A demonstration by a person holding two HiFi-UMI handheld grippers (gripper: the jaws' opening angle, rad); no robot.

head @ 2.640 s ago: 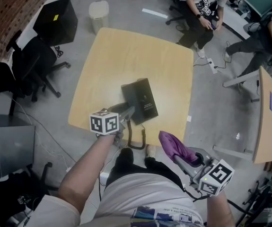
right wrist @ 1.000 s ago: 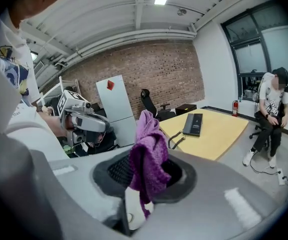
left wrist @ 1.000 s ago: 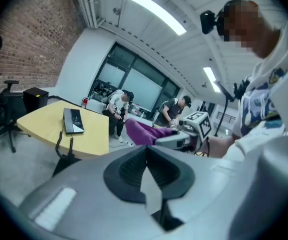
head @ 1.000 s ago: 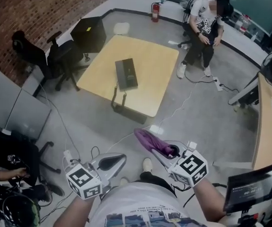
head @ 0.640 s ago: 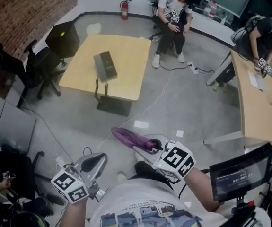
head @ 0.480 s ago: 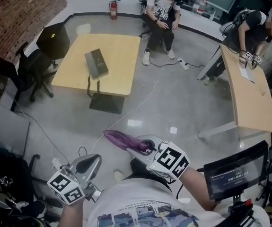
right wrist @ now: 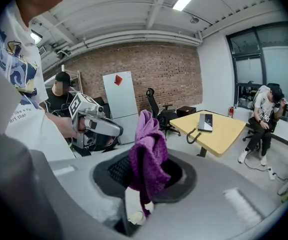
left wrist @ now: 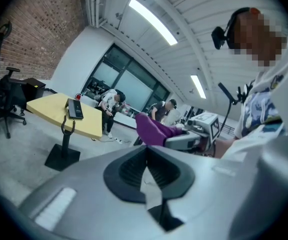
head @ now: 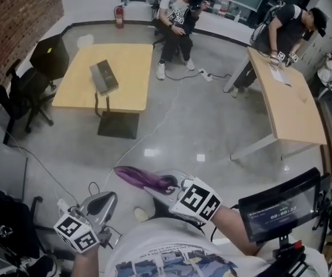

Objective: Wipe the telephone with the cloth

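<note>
Right gripper (head: 164, 184) was clamped on the purple cloth (head: 135, 176), which bunched out past its jaws. Left gripper (head: 107, 198) was closed and empty. Telephone (head: 103, 76) sat on the table (head: 132, 68), well ahead of both.

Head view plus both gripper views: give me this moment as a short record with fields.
left gripper: shut, nothing between its jaws
right gripper: shut on the purple cloth, which sticks out past its tips
telephone: lying on the yellow table, far across the floor from both grippers
contact: cloth not touching the telephone
bystanders: a seated person beyond the table, a standing person leaning over a second table
</note>
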